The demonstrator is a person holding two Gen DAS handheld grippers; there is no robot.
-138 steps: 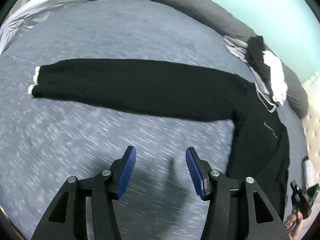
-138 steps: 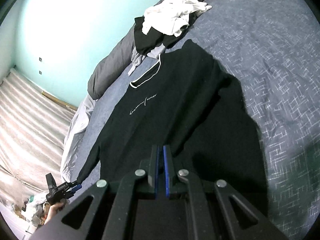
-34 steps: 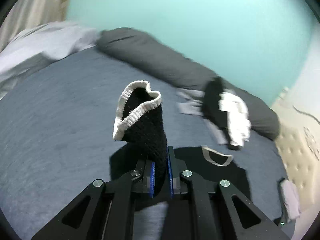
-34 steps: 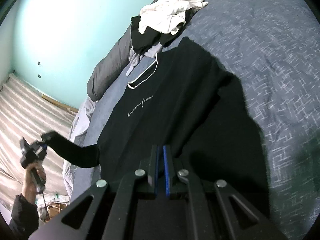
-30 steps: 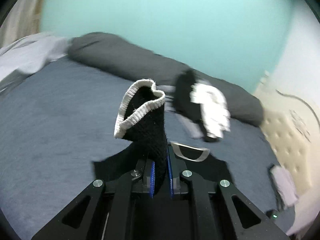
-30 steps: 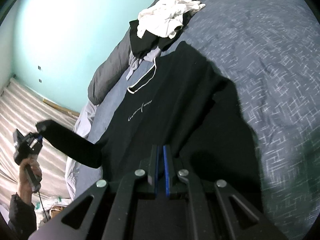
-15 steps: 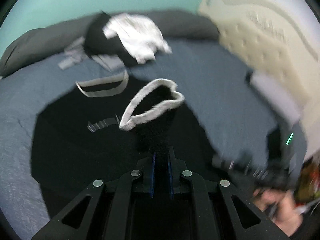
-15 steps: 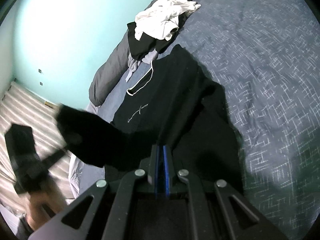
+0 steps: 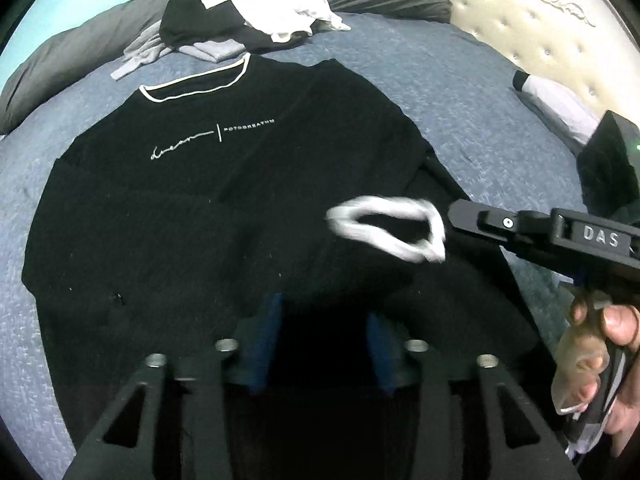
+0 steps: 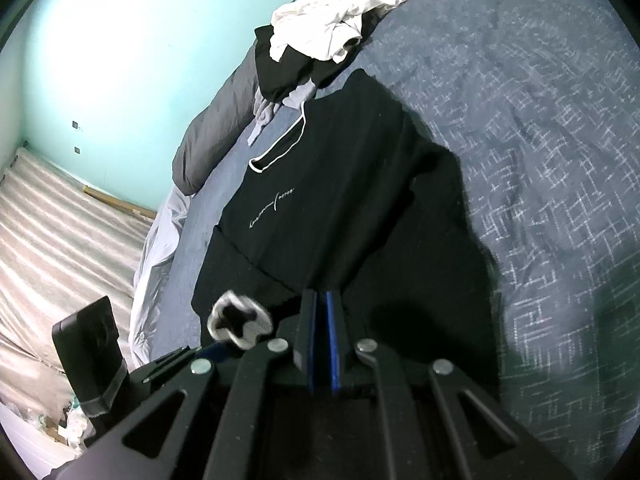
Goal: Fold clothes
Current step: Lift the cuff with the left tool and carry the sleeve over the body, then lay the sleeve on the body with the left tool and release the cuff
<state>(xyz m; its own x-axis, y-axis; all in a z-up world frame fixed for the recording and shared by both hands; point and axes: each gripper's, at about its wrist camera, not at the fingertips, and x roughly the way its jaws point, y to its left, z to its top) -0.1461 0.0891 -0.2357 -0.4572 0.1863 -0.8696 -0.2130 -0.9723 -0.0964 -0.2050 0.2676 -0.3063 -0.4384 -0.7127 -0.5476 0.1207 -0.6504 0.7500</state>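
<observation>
Sweater sleeve cuff (image 9: 386, 232), white-trimmed and blurred, lies beyond the left gripper (image 9: 322, 340), whose jaws have just been opening and apparently no longer pinch it, unlike a second ago. Right gripper (image 10: 321, 344) stays closed on the black sweater (image 9: 208, 184), spread flat on the blue bed (image 9: 460, 92).

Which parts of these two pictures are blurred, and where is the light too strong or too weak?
Left wrist view: the white sleeve cuff is smeared by motion, while the print on the black sweater is sharp; the left gripper is lost in darkness. Right wrist view: the cuff is blurred again, the turquoise wall is washed out, and the round edges bend the bed.
</observation>
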